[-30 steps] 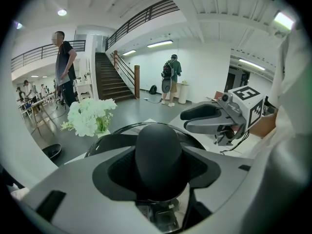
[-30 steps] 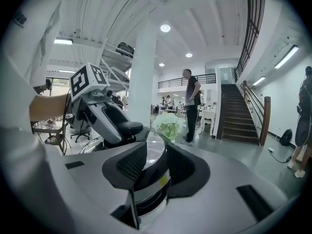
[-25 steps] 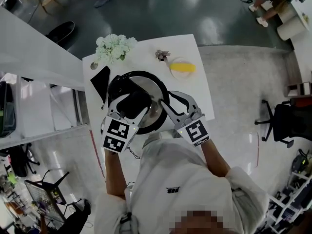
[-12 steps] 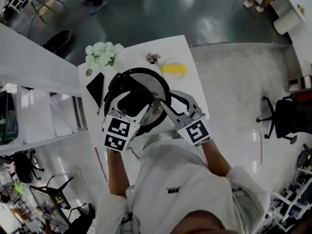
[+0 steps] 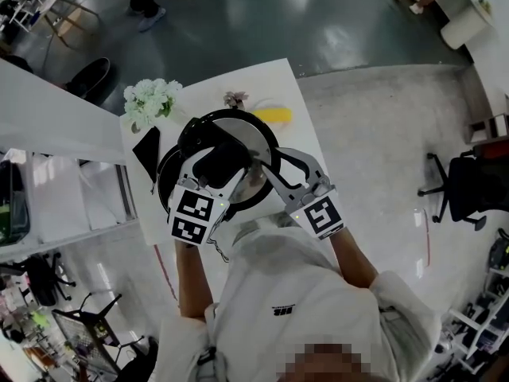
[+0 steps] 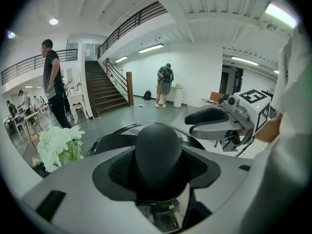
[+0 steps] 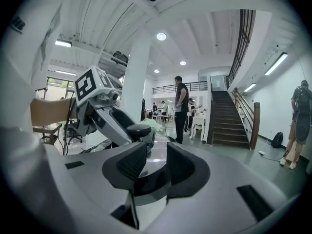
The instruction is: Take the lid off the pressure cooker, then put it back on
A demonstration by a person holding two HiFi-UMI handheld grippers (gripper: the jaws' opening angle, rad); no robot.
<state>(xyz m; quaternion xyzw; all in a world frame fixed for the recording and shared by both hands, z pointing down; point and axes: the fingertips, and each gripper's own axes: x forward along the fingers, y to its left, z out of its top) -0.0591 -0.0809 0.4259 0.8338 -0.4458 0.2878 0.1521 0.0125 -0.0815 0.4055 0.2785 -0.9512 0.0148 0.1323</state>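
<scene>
The pot [image 5: 163,183] now shows its dark rim at left, where a second ago the lid covered it. The left gripper [image 5: 215,169] clamps the black handle [image 6: 158,152]. The lid [image 5: 242,138] hangs just right of the pot. The right gripper [image 5: 269,172] seems pinched on the lid's near rim. Removal looks done; refitting remains.

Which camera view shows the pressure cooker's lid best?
The head view: nearly the whole round lid shows from above. The left gripper view shows mainly its black handle between the jaws; the right gripper view shows only a shiny strip of it past its jaws.
</scene>
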